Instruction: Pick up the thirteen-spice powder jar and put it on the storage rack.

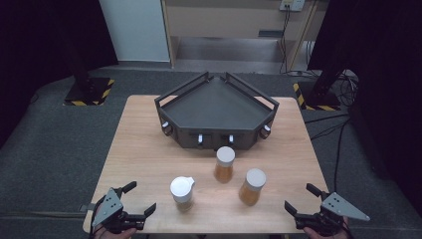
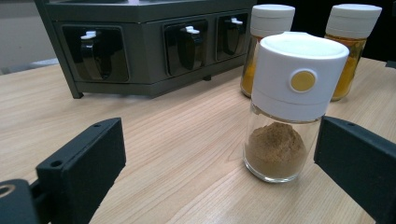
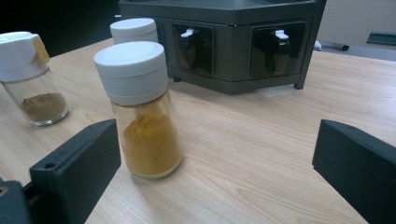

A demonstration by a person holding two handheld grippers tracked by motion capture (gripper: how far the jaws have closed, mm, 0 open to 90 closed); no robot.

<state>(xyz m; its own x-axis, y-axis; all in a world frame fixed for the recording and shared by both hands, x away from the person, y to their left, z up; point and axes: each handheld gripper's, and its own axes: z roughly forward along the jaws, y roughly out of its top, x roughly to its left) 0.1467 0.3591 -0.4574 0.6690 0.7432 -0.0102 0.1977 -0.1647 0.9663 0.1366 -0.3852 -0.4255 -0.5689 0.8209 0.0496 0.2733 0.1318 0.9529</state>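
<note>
On the table [image 1: 149, 144] — three spice jars [image 1: 224, 164], one dark rack [image 1: 216, 107]; left gripper [image 1: 135, 199] and right gripper [image 1: 301, 197] both released.

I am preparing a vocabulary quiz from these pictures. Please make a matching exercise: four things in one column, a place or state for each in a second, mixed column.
Things:
1. glass jar of brown powder with yellow-dotted white cap
2. glass jar of orange powder nearest the right gripper
3. dark grey angular rack
4. left gripper

Descriptions:
A. open, holding nothing
B. at the table's far side
C. under half full
D. about two thirds full

Pairs: 1-C, 2-D, 3-B, 4-A
</note>
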